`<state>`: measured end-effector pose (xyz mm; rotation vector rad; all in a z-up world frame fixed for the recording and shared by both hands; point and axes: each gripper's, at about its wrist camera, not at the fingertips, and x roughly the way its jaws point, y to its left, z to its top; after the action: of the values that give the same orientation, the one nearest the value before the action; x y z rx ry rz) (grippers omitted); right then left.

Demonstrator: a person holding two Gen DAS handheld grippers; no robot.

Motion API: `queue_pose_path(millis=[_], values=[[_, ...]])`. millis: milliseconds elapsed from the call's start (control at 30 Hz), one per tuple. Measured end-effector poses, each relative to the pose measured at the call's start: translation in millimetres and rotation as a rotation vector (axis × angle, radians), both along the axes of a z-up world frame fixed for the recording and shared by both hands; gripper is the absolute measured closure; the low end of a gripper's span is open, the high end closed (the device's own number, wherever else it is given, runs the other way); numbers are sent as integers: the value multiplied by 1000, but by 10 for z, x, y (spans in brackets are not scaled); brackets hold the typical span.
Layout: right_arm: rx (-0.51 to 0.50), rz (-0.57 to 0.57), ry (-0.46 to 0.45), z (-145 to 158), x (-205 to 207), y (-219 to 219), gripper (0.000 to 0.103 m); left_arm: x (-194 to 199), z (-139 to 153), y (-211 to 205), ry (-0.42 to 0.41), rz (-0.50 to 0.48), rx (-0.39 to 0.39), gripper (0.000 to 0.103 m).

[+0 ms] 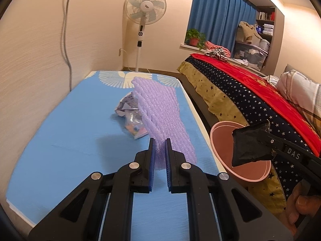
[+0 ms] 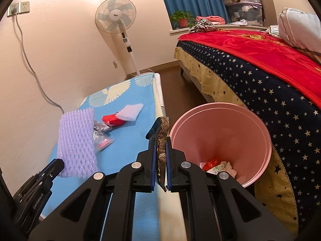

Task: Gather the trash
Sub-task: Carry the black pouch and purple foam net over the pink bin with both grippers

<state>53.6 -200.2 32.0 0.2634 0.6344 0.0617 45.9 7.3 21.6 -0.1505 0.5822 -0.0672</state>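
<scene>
Here, left tongs [image 1: 159, 140] clamp purple foam net [image 1: 160, 108] lengthwise, pointing forward, right tongs [image 2: 161, 138] pinch upright black wrapper [image 2: 162, 140].

Left gripper [image 1: 159, 140]: black frame, blue-lined fingers [image 1: 151, 156] closed narrowly on one end of a purple foam net [image 1: 160, 114], which stands up and away from the fingertips. Held level above the tabletop [image 1: 60, 132], near its right edge.

Right gripper [image 2: 161, 138]: same build, fingers [image 2: 152, 156] clamped on a dark patterned wrapper [image 2: 162, 140] that sticks out past the tips. Held just off the tabletop's right edge.

Right hand [image 1: 301, 204]: bare fingers partly visible, wrapped round the gripper's handle.
</scene>
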Motion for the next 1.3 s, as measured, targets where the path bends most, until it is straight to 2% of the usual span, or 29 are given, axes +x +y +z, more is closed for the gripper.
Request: queue_pose_path(millis=[500, 900, 1300], values=[[-19, -137, -13, 43, 166, -458, 94, 177, -41, -339, -11, -89, -10, 93], [-43, -223, -2, -21, 227, -709, 94, 407, -166, -808, -1, -185, -20, 93], [-47, -303, 29, -129, 303, -988, 94, 648, -378, -1183, 51, -263, -30, 93]])
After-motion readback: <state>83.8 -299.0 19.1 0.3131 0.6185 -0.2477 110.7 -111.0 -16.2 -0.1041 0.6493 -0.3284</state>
